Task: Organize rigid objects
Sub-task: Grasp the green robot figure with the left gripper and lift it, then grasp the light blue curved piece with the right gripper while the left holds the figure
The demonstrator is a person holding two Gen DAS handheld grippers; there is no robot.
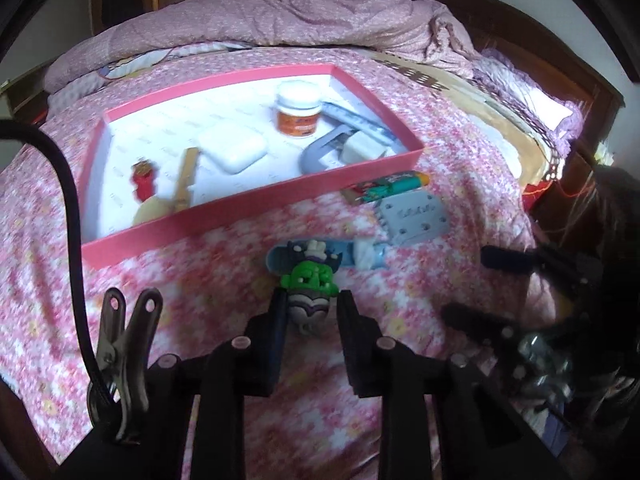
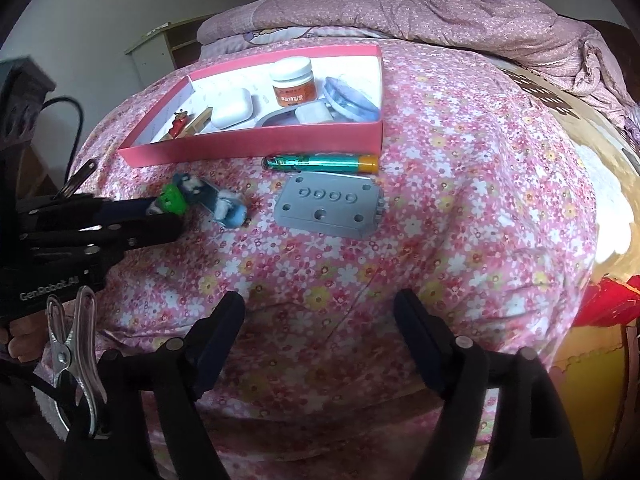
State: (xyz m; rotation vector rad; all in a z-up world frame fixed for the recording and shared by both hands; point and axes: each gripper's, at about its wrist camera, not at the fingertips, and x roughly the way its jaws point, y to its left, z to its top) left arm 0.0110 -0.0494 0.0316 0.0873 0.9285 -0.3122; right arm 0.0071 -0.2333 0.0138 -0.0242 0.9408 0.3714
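Note:
A small green-headed toy figure sits between the fingers of my left gripper, which closes around its grey body just above the bedspread; it also shows in the right wrist view. A blue toy lies right behind it. A teal tube with an orange cap and a grey plate with holes lie in front of the pink box. The box holds a white-lidded jar, a white case and other small items. My right gripper is open and empty over the bedspread.
The pink floral bedspread covers the bed, with a rumpled pink quilt behind the box. The bed edge drops off at right beside a red object. A black cable hangs at left.

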